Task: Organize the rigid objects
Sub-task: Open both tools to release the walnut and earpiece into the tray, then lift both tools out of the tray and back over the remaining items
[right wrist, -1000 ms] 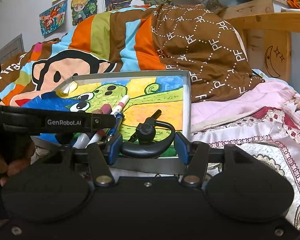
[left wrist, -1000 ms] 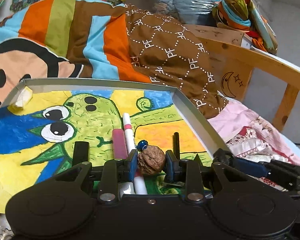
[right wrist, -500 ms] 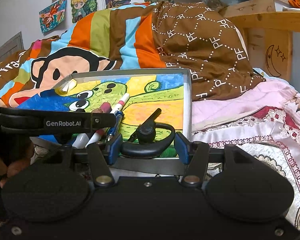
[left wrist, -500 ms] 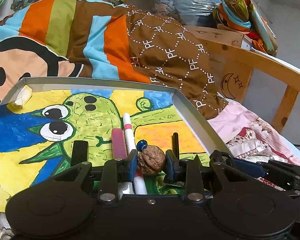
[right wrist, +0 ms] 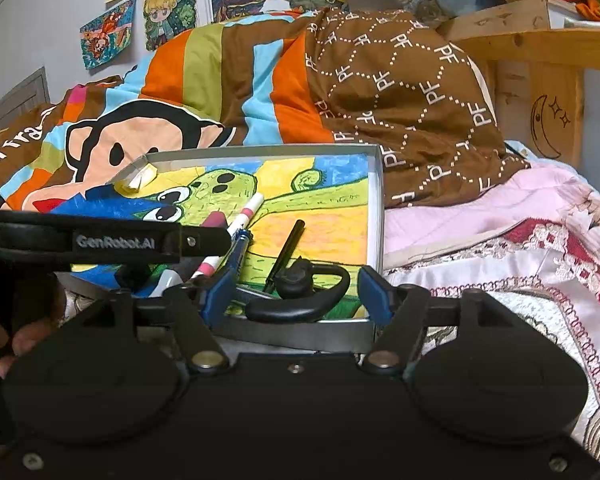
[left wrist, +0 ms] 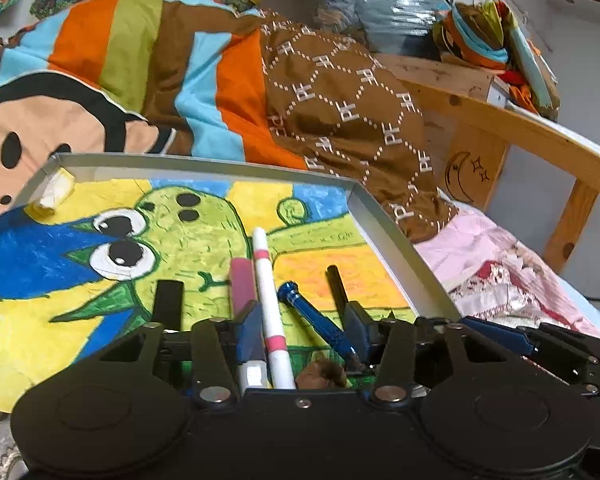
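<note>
"Now, report the left tool."

"I read the left gripper (left wrist: 304, 326) with its jaws apart and nothing between the pads. The walnut (left wrist: 320, 374) lies on the floor of the tray (left wrist: 388, 236), low in the wrist view and close in against the tool body, behind the fingertips. It sits between the white marker (left wrist: 268, 300) and the blue pen (left wrist: 312, 320), near both; I cannot tell whether it touches either."

"Right tool?"

"The right gripper (right wrist: 296, 294) is also spread. The earhook headset (right wrist: 300, 300) rests in the near right corner of the tray, with a sliver of gap showing at each pad, so I judge it is lying free, not clamped. Its long axis runs crosswise, from one finger to the other. The black pen (right wrist: 284, 256) lies just beyond it, pointing away from the tool."

"Which relation governs the next move?"

"For the left side: the walnut is under and behind the fingertips, so in my judgement the tool should lift straight up or draw back along its own axis. A sideways sweep could knock the walnut, which is round and may roll, or the marker and pen flanking it."

"And the right?"

"Same rule. The hook spans the whole jaw opening, so a straight pull back clears it; a twist could snag the loop."

"Which side is nearer the pens?"

"The left. They lie directly ahead of it."
</note>
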